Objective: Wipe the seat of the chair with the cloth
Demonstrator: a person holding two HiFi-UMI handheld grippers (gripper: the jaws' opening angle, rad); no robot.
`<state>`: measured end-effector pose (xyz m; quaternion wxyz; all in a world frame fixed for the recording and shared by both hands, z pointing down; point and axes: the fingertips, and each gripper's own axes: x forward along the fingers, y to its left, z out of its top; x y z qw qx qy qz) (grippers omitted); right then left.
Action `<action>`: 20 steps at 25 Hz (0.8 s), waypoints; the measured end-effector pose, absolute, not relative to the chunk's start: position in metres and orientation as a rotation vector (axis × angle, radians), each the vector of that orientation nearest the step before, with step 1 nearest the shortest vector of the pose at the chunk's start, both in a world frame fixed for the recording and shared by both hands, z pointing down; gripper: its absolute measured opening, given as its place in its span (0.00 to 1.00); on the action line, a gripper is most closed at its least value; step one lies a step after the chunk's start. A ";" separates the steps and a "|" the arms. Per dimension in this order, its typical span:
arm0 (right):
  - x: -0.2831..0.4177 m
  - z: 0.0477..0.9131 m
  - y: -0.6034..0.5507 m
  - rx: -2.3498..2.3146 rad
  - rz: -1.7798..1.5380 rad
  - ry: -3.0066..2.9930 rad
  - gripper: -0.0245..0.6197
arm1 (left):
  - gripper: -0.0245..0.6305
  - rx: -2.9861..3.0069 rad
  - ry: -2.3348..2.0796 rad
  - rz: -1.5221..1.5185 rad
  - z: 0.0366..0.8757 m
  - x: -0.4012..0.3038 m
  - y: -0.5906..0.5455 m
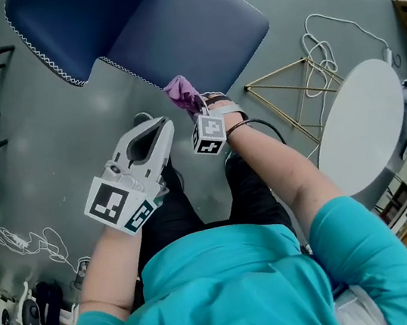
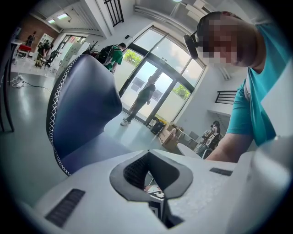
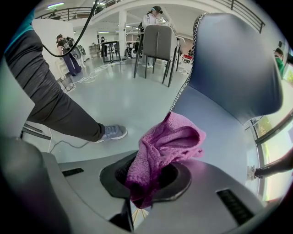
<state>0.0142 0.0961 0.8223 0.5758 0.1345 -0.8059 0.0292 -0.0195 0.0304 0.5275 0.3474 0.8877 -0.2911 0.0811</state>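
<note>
1. Nearest to the camera, the person in the teal shirt is reaching both arms forward and down over the grey floor.
2. The left gripper is hovering over the floor, just in front of the chair and apart from it. In the left gripper view its jaws are lying together, tip against tip, and nothing is sitting between them.
3. The right gripper is clamping the purple cloth. In the right gripper view the cloth is coming out of the jaws as a bunched fold and is leaning toward the seat.
4. The cloth is hanging at the front edge of the dark blue seat. I cannot tell whether it is touching the surface.
5. Behind the seat, the backrest is rising, with white stitching running along its edge.
6. Farther, at the person's right, a gold wire frame and a loose white cable are lying on the floor. They are between the chair and a round white table.
</note>
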 end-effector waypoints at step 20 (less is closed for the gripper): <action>0.063 0.822 0.152 0.318 0.103 -1.839 0.12 | 0.04 2.351 -0.677 0.216 0.514 0.016 0.052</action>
